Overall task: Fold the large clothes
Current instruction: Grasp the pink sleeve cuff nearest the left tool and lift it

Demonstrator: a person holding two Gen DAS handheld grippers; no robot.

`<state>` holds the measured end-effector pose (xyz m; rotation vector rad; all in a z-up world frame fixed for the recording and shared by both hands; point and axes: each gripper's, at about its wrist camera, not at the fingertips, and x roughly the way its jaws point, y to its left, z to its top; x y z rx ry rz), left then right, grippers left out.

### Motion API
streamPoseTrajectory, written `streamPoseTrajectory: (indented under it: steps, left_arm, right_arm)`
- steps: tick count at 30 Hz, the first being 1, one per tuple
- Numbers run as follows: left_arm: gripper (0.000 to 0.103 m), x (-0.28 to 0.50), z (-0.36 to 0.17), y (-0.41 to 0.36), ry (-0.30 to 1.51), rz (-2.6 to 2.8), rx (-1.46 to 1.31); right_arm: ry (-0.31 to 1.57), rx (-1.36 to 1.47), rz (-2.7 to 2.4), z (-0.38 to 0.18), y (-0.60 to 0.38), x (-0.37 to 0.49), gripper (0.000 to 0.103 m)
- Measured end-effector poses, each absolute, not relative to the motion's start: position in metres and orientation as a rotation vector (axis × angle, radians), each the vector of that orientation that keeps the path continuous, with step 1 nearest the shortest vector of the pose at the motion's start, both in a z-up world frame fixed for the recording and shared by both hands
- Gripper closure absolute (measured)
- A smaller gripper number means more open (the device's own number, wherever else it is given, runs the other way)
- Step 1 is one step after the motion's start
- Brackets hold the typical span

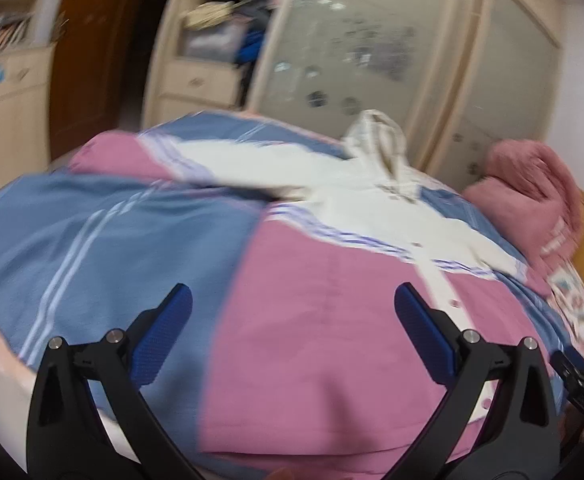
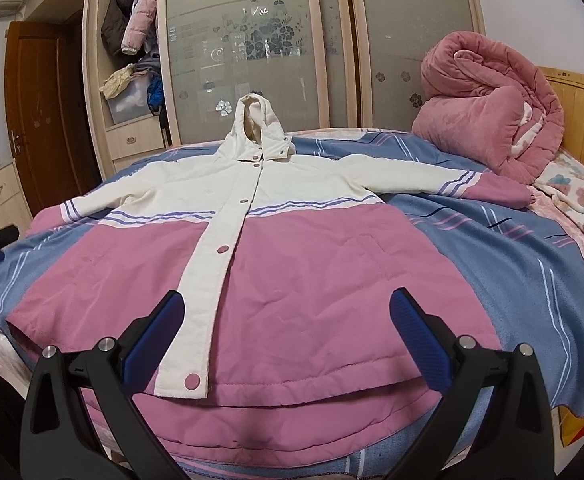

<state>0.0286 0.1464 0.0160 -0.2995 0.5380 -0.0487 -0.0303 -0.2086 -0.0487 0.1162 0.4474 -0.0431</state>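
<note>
- Hooded jacket [image 2: 276,264]: pink below, cream above; spread flat, front up, on blue striped blanket [image 2: 511,260] covering bed; snap placket closed; sleeves out to both sides.
- Right gripper [image 2: 286,340]: fingers released, wide apart, above jacket hem, grasping nothing.
- Left gripper [image 1: 292,328]: fingers released, over jacket's pink panel; view blurred.
- Rolled pink quilt [image 2: 487,120]: at headboard [image 2: 583,112], apart from jacket.

Pink/cream hooded coat [image 2: 276,264] flat on bed [image 2: 531,280], right gripper [image 2: 288,344] open above hem
</note>
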Motion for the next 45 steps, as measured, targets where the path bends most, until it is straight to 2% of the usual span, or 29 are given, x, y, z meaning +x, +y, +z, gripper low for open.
streamPoseTrajectory:
  steps: [7,11,13,19,23,38,39,41,43,45]
  left_arm:
    - [0.002,0.044,0.018,0.241,0.554,-0.136,-0.672]
    - [0.002,0.068,0.026,0.295,0.43,-0.254,-0.895]
    - [0.002,0.094,0.026,0.318,0.456,-0.28,-0.947]
    - [0.002,0.163,0.019,0.38,0.522,-0.142,-0.945]
    - [0.002,0.198,-0.008,0.418,0.501,-0.022,-1.03]
    - [0.003,0.27,-0.071,0.462,0.625,0.105,-1.025]
    - [0.004,0.273,-0.073,0.463,0.618,0.12,-1.027]
    - [0.015,0.278,-0.074,0.466,0.603,0.143,-1.038]
    - [0.02,0.281,-0.076,0.47,0.594,0.166,-1.06]
    - [0.04,0.283,-0.072,0.47,0.578,0.205,-1.043]
  right_arm:
    - [0.442,0.142,-0.039,-0.046,-0.213,-0.031,0.001]
    - [0.453,0.156,-0.037,-0.045,-0.215,-0.028,0.001]
    - [0.452,0.161,-0.029,-0.044,-0.216,-0.027,0.001]
    - [0.456,0.158,-0.015,-0.042,-0.215,-0.025,0.001]
    - [0.467,0.149,-0.013,-0.045,-0.213,-0.024,0.001]
    - [0.523,0.133,-0.01,-0.058,-0.207,-0.003,0.001]
    - [0.526,0.128,-0.009,-0.058,-0.206,-0.002,0.001]
    - [0.534,0.118,-0.007,-0.06,-0.203,0.0,0.001]
    - [0.541,0.111,-0.006,-0.061,-0.202,0.003,0.001]
    - [0.543,0.108,-0.008,-0.062,-0.201,0.005,0.001]
